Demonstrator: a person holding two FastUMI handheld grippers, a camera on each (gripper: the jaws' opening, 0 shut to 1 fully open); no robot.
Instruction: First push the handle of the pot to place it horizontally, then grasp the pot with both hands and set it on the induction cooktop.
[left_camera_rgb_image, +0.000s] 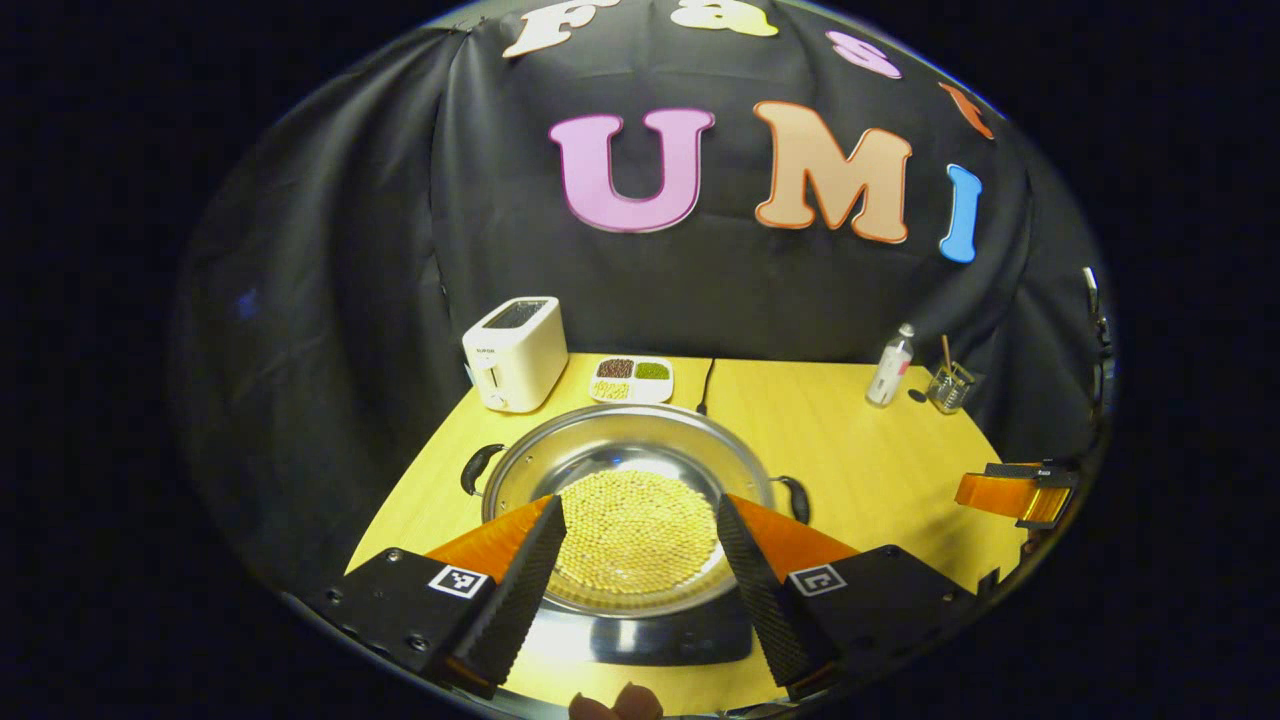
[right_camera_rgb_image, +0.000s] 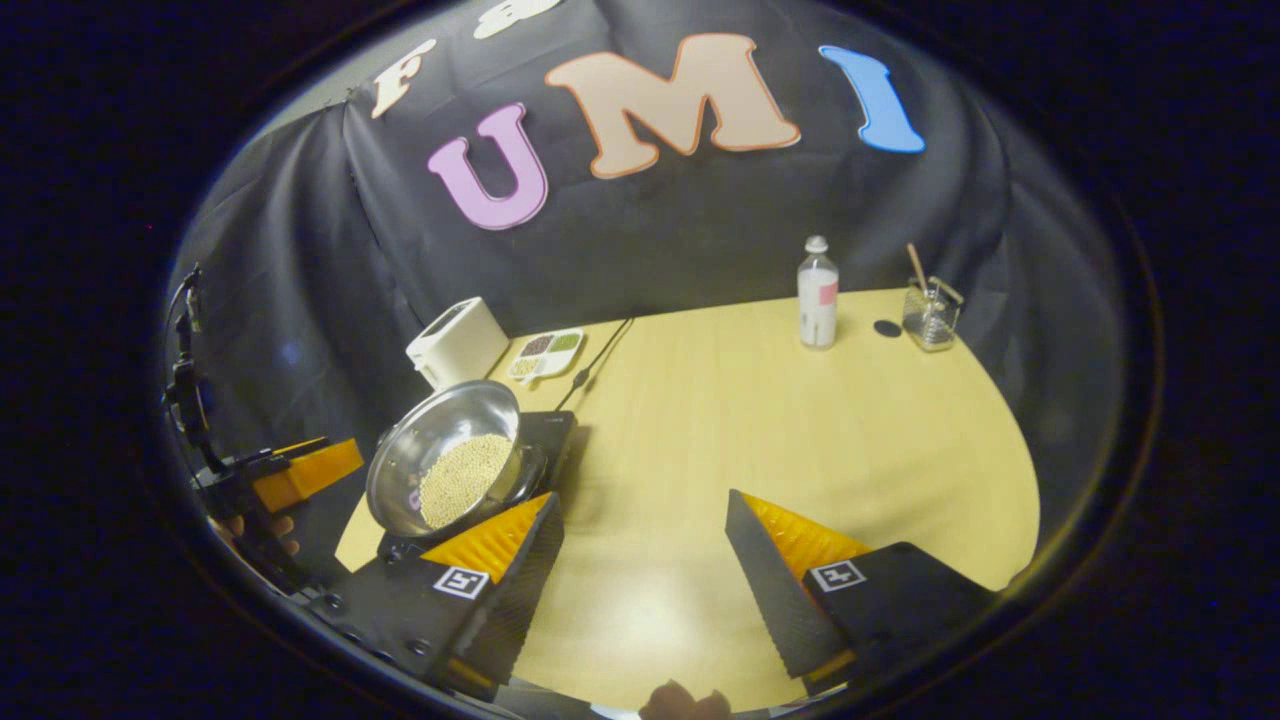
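Observation:
A steel pot (left_camera_rgb_image: 628, 450) holding yellow beans sits on the black induction cooktop (left_camera_rgb_image: 672, 636), with one dark handle (left_camera_rgb_image: 477, 468) out to its left and the other (left_camera_rgb_image: 796, 498) to its right. My left gripper (left_camera_rgb_image: 640, 507) hovers open just in front of the pot, touching nothing. In the right gripper view the pot (right_camera_rgb_image: 440, 440) rests on the cooktop (right_camera_rgb_image: 548, 432) at the left. My right gripper (right_camera_rgb_image: 643, 500) is open over bare table, well right of the pot. That right gripper (left_camera_rgb_image: 1015, 492) also appears at the far right of the left gripper view. The left gripper (right_camera_rgb_image: 298, 471) shows beside the pot.
A white toaster (left_camera_rgb_image: 515, 352) and a small dish of beans (left_camera_rgb_image: 632, 379) stand behind the pot, with a dark cable (left_camera_rgb_image: 705, 385) running back from the cooktop. A clear bottle (right_camera_rgb_image: 817, 292) and a glass jar (right_camera_rgb_image: 930, 312) stand at the table's far right corner. The wooden table (right_camera_rgb_image: 800, 430) stretches wide between them.

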